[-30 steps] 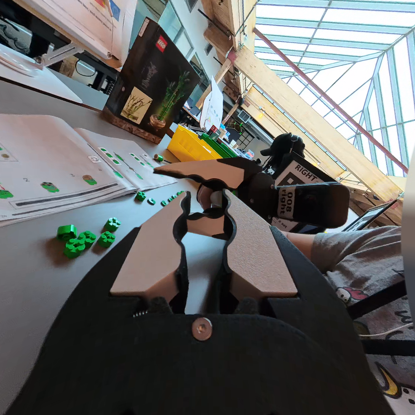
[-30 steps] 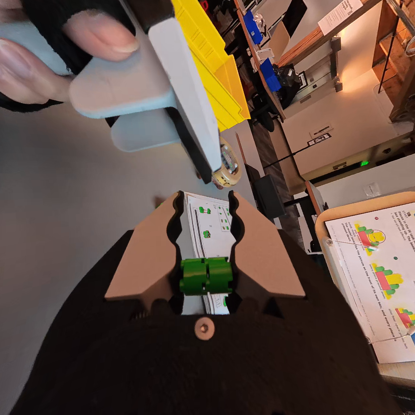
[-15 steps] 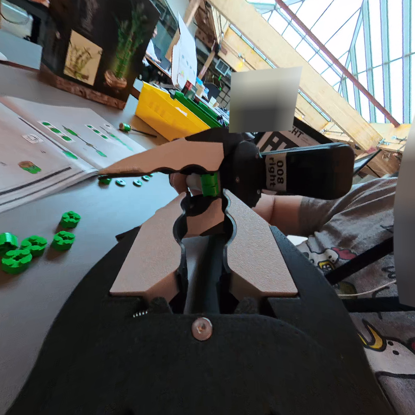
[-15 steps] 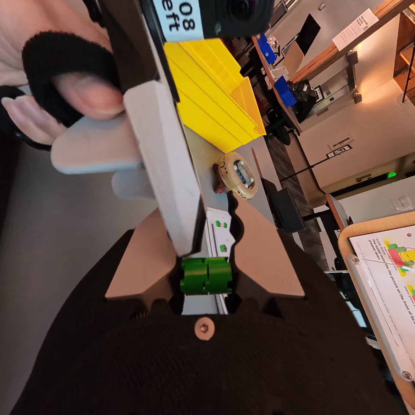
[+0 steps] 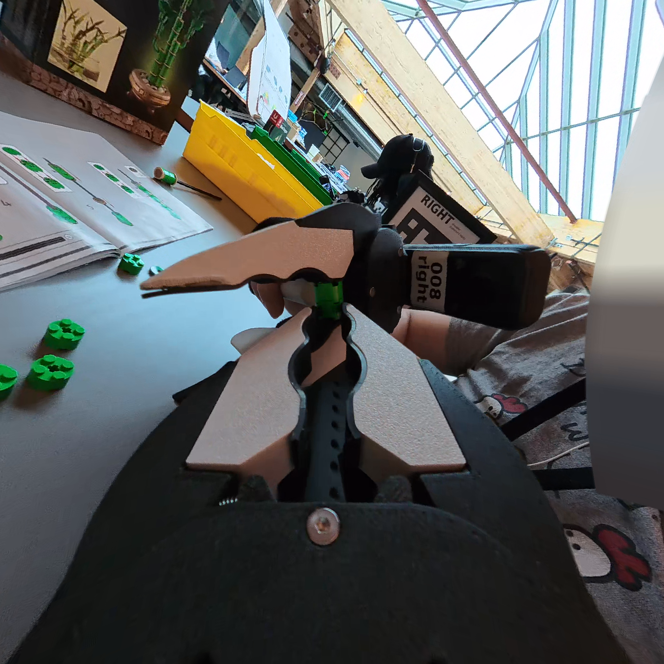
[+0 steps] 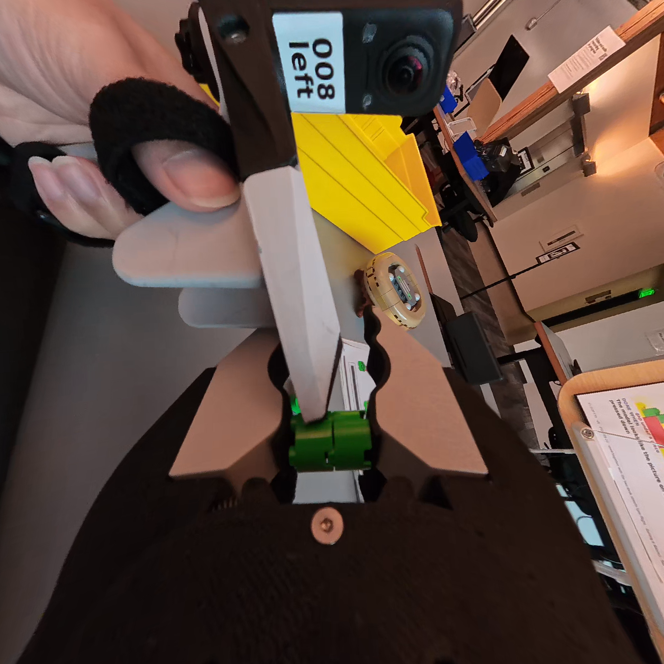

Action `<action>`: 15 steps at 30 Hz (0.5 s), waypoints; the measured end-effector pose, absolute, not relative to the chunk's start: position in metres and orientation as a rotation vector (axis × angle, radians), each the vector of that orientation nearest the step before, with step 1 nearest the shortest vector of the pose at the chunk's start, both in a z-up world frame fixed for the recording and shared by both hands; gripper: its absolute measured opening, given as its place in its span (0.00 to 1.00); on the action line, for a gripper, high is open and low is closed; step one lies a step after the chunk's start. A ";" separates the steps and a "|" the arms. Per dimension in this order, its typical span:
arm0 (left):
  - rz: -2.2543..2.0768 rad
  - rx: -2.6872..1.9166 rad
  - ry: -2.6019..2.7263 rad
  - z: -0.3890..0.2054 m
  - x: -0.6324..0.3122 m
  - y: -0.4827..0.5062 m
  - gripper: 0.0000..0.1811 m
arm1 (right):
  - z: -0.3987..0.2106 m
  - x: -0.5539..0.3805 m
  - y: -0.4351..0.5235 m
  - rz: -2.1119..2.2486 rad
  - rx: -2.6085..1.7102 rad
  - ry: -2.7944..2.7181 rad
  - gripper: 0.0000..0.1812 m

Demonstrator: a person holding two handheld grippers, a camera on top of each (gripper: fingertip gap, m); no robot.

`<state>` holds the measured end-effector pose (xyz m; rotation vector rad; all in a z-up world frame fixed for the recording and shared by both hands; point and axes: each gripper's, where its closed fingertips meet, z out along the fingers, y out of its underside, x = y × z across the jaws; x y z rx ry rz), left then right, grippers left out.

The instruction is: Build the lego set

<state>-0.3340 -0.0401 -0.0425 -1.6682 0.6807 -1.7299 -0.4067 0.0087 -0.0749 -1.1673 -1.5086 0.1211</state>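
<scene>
R gripper [image 6: 330, 406]: clamping the green lego stack [image 6: 330, 445] deep betw its two tan fingers, near the base; jaws closed down to the stack's width.
Green lego stack: two round green pcs side by side, sitting crosswise in the R gripper; in L wrist view showing as a small green bit [image 5: 327, 300] under the R gripper's upper finger.
L gripper [image 5: 326, 316]: tips reaching the green stack from one side; jaws standing a narrow gap apart; whether they are gripping the stack – can't tell. In R wrist view its grey finger [image 6: 298, 298] is touching the stack's left pc from above.
Hands: a thumb [image 6: 187, 179] in a black strap is pressing the L gripper's grey lever.
Loose green pcs [image 5: 54, 359]: lying on the grey table [image 5: 125, 359], well left of both grippers.
Instruction booklet [image 5: 72, 201]: lying open on the table, beyond the loose pcs.
Yellow bin [image 5: 248, 179]: standing behind the booklet, next to the set's dark box [image 5: 100, 54].
Tan round base [image 6: 395, 289]: sitting on the table near the yellow bin.
</scene>
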 end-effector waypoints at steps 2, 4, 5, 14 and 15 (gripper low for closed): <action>-1.749 -1.664 0.660 -0.041 -0.335 -0.039 0.06 | -0.076 -0.407 0.009 0.153 -1.194 -1.497 0.22; -1.732 -1.669 0.650 -0.042 -0.335 -0.038 0.06 | -0.077 -0.407 0.010 0.199 -1.238 -1.488 0.22; -1.725 -1.671 0.645 -0.042 -0.335 -0.037 0.07 | -0.078 -0.407 0.011 0.214 -1.252 -1.483 0.22; -1.634 -1.697 0.667 -0.047 -0.336 -0.032 0.04 | -0.082 -0.406 0.018 0.121 -1.232 -1.492 0.22; -1.620 -1.702 0.667 -0.048 -0.336 -0.032 0.04 | -0.083 -0.405 0.019 0.113 -1.237 -1.493 0.22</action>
